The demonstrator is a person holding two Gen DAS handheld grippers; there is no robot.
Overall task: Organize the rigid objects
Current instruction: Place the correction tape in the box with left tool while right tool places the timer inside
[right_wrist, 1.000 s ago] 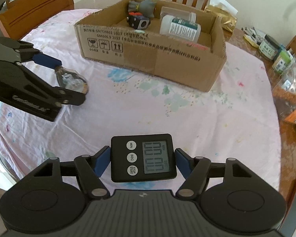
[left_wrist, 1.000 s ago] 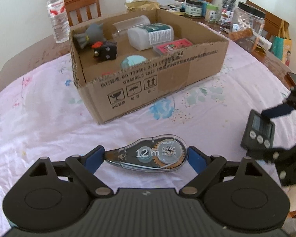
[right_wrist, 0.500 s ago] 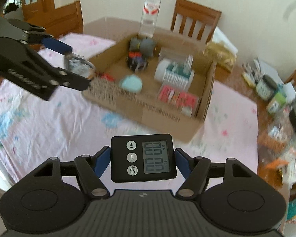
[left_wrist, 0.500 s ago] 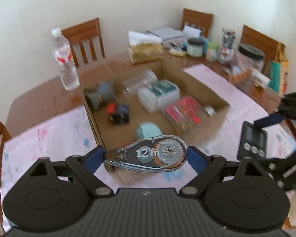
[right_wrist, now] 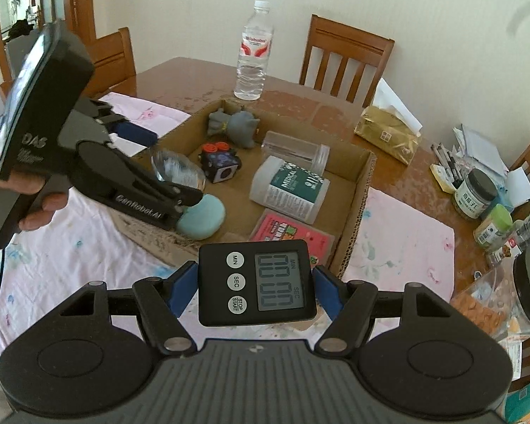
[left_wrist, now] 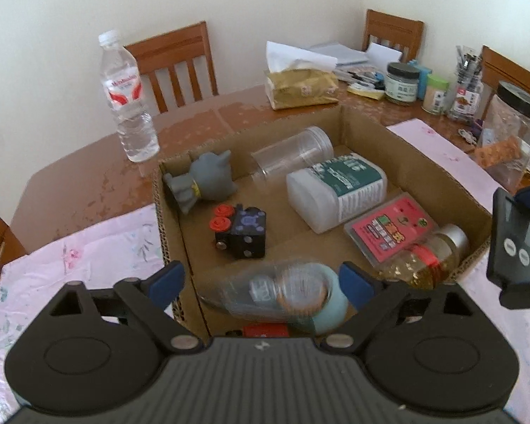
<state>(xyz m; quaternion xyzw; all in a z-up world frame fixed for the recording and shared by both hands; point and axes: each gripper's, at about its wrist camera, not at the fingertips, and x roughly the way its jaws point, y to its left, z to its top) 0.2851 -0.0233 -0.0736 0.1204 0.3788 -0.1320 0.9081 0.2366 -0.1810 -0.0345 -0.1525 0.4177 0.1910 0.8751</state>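
Left gripper (left_wrist: 261, 282) is held over the near edge of the box (left_wrist: 367, 123); its jaws have just been opening and now stand spread. The tape dispenser (left_wrist: 279, 291) is seen blurred between the blue pads, clear of both, above the teal disc (left_wrist: 330, 312) at the box's 6 o'clock side. Whether the dispenser is resting on anything cannot be told from the blur.

Right gripper (right_wrist: 256, 281) is pinched on the timer (right_wrist: 258, 281), pads pressed on its two sides, display reading zeros. The timer is held off the cloth (right_wrist: 406, 240), just outside the box's near wall in the right wrist view; in the left wrist view it appears at 3 o'clock, beside the box's right corner.

Box contents, left wrist view:
- grey toy (left_wrist: 208, 183) at 11 o'clock
- clear jar (left_wrist: 293, 153) lying at 12 o'clock
- white bottle (left_wrist: 335, 192) on its side, touching the jar
- black cube (left_wrist: 242, 235) with red knobs, centre-left
- pink card case (left_wrist: 392, 229) at 3 o'clock, leaned on the gold-flake bottle (left_wrist: 424, 258)
- a red item under the gripper, mostly hidden

Outside the box: water bottle (left_wrist: 129, 99) upright at 10 o'clock, tissue pack (left_wrist: 302, 86) at 12, jars (left_wrist: 402, 83) at 2. A hand (right_wrist: 28, 190) is seen gripping the left gripper's handle.
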